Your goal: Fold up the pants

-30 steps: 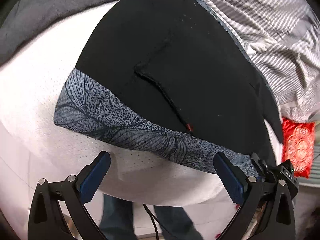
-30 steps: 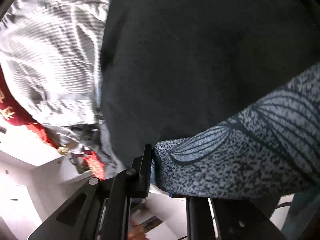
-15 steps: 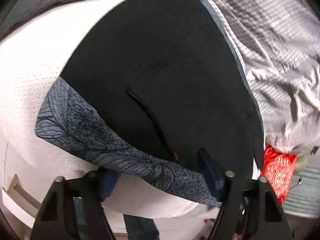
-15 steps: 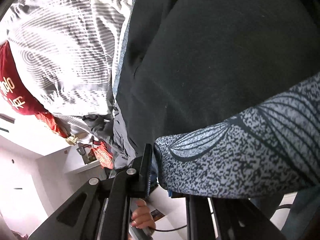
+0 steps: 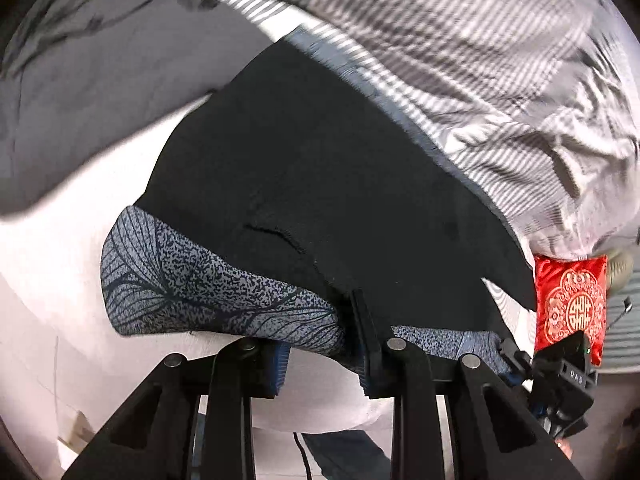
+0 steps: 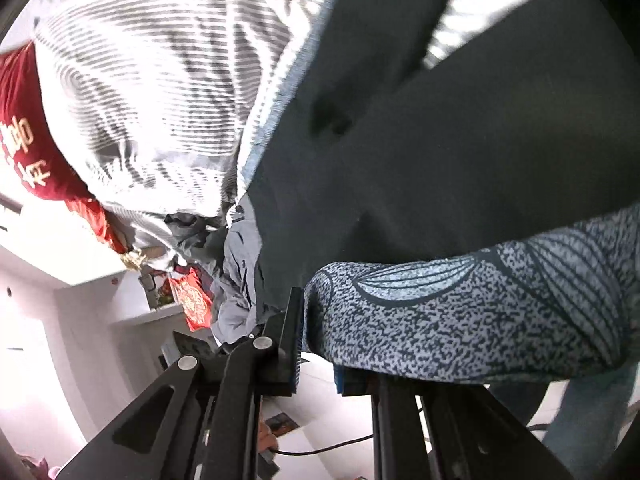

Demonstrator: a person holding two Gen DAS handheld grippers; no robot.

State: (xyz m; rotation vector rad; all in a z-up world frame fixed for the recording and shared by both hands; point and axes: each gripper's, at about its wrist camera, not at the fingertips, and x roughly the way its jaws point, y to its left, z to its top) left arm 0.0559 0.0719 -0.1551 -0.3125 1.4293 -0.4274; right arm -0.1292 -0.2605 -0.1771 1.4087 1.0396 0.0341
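Note:
Black pants [image 5: 320, 168] with a grey leaf-patterned waistband [image 5: 192, 284] lie on a white bed cover [image 5: 60, 264]. My left gripper [image 5: 320, 344] is shut on the waistband near its middle. My right gripper [image 6: 316, 344] is shut on the waistband's end [image 6: 460, 312], with the black pants cloth [image 6: 460, 140] stretching away above it. The right gripper's body [image 5: 560, 384] shows at the lower right of the left wrist view, at the other end of the waistband.
A grey-striped quilt [image 5: 460, 60] lies crumpled beside the pants, also in the right wrist view [image 6: 152, 92]. A plain grey blanket [image 5: 80, 92] is at the far left. A red embroidered cushion [image 5: 570, 304] sits at the bed's right edge. A white shelf [image 6: 80, 264] is beyond.
My left gripper has moved in and closed on the waistband; it was open a second ago. The waistband is now bunched and lifted. The right gripper has kept its hold.

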